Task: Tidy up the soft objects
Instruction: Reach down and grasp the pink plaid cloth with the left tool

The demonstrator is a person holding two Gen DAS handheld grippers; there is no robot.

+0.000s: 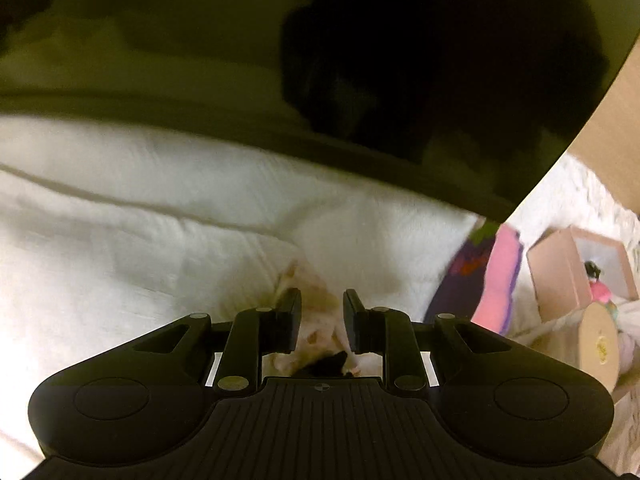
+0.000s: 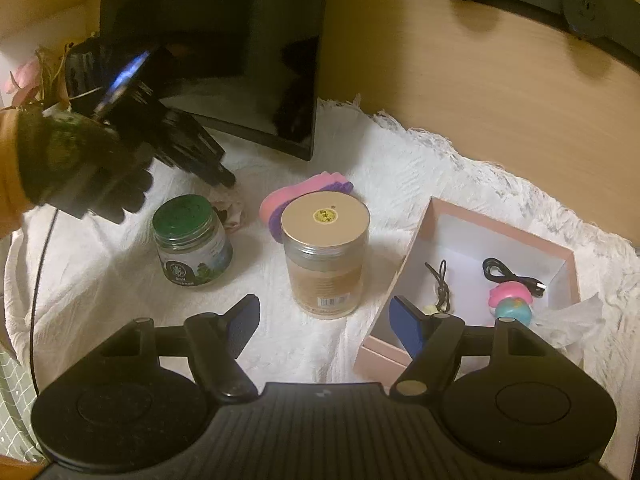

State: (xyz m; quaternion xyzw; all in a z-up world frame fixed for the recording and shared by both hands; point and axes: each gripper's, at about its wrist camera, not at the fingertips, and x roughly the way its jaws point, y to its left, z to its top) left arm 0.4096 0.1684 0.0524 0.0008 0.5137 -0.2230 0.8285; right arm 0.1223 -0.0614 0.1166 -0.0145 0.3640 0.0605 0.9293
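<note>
Near the white cloth's (image 2: 120,280) right edge, pink box (image 2: 424,248) holding cable (image 2: 508,274), cord, ball toy (image 2: 512,304). Left gripper (image 1: 322,316) clamped on pale soft toy (image 1: 316,320); right gripper (image 2: 324,320) apart, empty, by pink-purple sock (image 2: 280,200).

Both fisheye views are pretty dim and warm-yellow, with heavy barrel bending and dark vignetting at the corners. The left wrist view is smeared with motion blur; the crinkled white cloth (image 1: 120,240) blows out pale while the glossy black monitor screen (image 1: 400,60) swallows the top half in darkness. The right wrist view is sharper, though the black-gloved hand (image 2: 80,168) blurs, and the tan-lidded cylindrical jar (image 2: 324,256) casts a soft shadow.
</note>
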